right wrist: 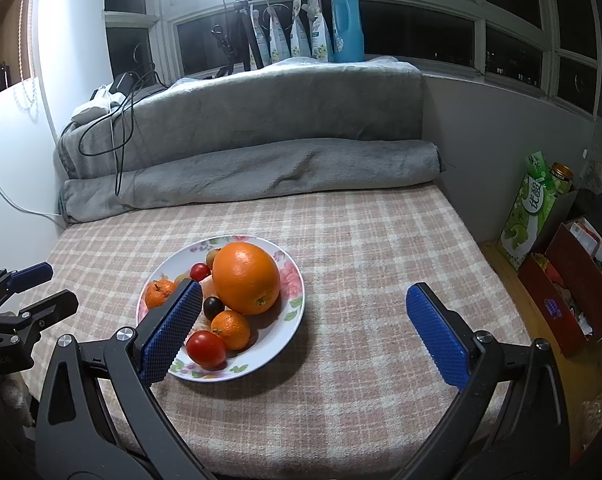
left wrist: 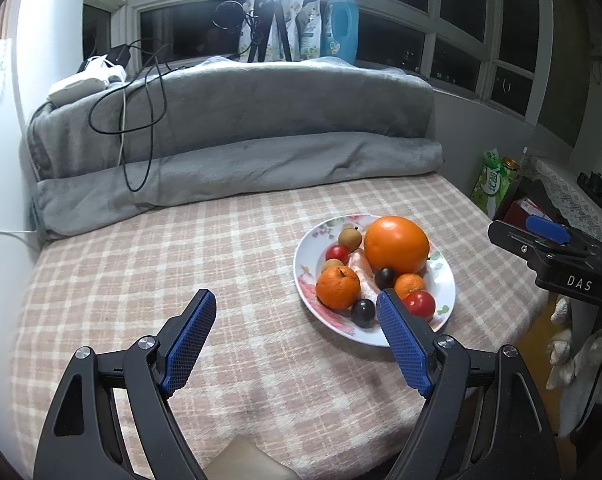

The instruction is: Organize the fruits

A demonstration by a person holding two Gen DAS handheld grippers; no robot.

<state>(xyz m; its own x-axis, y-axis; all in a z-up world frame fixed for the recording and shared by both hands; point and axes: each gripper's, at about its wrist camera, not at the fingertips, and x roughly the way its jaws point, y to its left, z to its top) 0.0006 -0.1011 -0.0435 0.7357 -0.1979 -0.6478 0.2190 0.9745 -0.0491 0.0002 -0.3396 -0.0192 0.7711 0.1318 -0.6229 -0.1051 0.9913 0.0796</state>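
Observation:
A white floral plate (left wrist: 307, 276) (right wrist: 291, 316) sits on the checked cloth and holds a large orange (left wrist: 396, 244) (right wrist: 245, 278), mandarins (left wrist: 338, 287) (right wrist: 231, 330), red cherry tomatoes (left wrist: 420, 304) (right wrist: 205, 348), dark grapes (left wrist: 363, 312) (right wrist: 213, 307) and a brown longan (left wrist: 350, 239). My left gripper (left wrist: 297, 300) is open and empty, its right finger in front of the plate's near edge. My right gripper (right wrist: 305, 292) is open and empty, its left finger over the plate's left side. The right gripper's body (left wrist: 557, 256) shows at the right of the left wrist view.
A rolled grey blanket (left wrist: 237, 168) (right wrist: 261, 172) lies along the back of the table. Cables (left wrist: 141, 120) drape over it. A ring light tripod (right wrist: 239, 32) and a blue bottle (right wrist: 347, 16) stand on the sill. Boxes (right wrist: 561, 280) sit on the floor at right.

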